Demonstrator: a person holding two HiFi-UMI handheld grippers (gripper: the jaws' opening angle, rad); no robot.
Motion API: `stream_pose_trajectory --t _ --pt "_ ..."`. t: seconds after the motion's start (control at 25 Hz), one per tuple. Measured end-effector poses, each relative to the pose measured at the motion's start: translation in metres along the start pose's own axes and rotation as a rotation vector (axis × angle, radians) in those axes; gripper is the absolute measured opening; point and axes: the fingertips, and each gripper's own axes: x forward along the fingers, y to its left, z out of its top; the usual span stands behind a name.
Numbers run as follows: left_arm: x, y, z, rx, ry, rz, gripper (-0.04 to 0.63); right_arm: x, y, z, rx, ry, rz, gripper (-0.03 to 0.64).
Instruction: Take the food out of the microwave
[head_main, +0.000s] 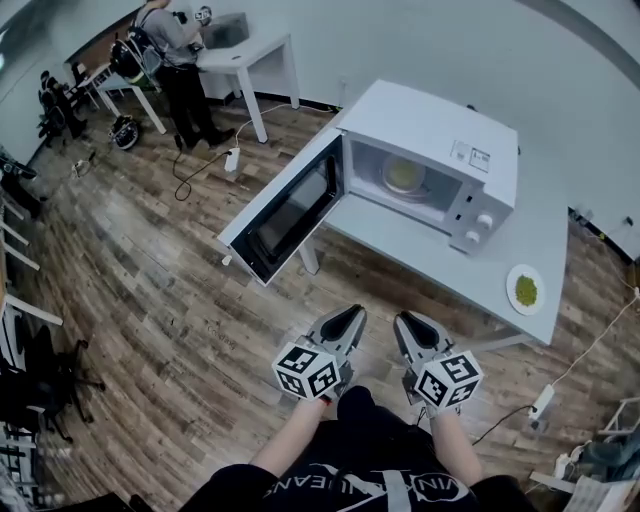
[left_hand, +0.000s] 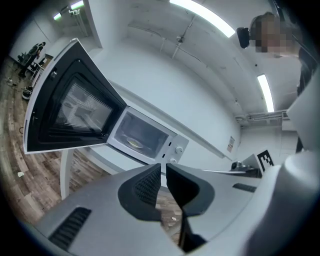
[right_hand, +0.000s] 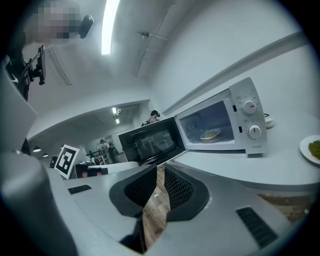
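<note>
A white microwave (head_main: 440, 140) stands on a grey table (head_main: 500, 265) with its door (head_main: 290, 205) swung wide open to the left. Inside, a plate of yellowish food (head_main: 405, 176) rests on the turntable; it also shows in the left gripper view (left_hand: 135, 143) and the right gripper view (right_hand: 210, 134). Both grippers hang in front of the table, short of the microwave, over the wooden floor. My left gripper (head_main: 349, 314) (left_hand: 163, 172) is shut with nothing in it. My right gripper (head_main: 408, 321) (right_hand: 160, 175) is shut and empty too.
A small plate of green food (head_main: 525, 290) (right_hand: 312, 148) lies on the table to the right of the microwave. A person (head_main: 178, 50) stands at a white desk (head_main: 250, 55) at the back left. Cables and a power strip (head_main: 232, 160) lie on the floor.
</note>
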Motion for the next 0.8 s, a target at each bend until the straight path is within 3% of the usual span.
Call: stream_pose_trajectory --t 0.48,0.8 --pt "0.063 0.038 0.005 0.007 0.038 0.003 0.037 0.054 -0.056 0.011 0.019 0.015 -0.008 0.063" --pt "0.074 0.057 0.006 0.037 0.091 -0.008 0.037 0.088 -0.058 0.012 -0.036 0.041 -0.005 0.063"
